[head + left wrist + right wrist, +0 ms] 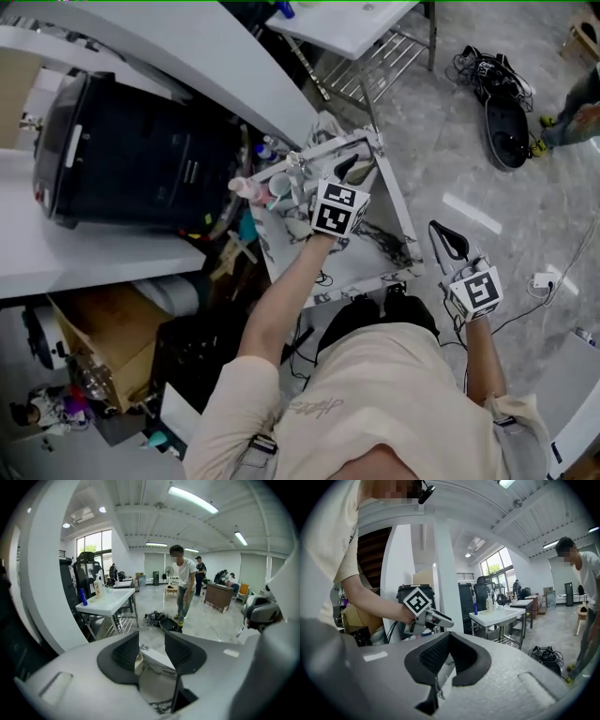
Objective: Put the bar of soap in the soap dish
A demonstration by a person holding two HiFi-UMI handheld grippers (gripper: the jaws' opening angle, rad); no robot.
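Observation:
My left gripper (354, 170) hangs open over the far corner of a small marble-patterned table (373, 267), with nothing between its pads. In the left gripper view the jaws (151, 649) stand apart above the marble top (157, 682). A beige rounded thing (137, 663) peeks out behind the left pad; I cannot tell whether it is the soap or the dish. My right gripper (446, 240) is off the table's right side over the floor, its pads (436, 656) meeting at the tips with nothing in them. From there the left gripper (446, 620) shows ahead.
A pink bottle (244, 187) and a cup (279, 185) stand at the table's left corner. A black case (141, 159) and a cardboard box (103, 337) lie to the left. A white table (105, 603), floor cables (492, 70) and a standing person (183, 590) are beyond.

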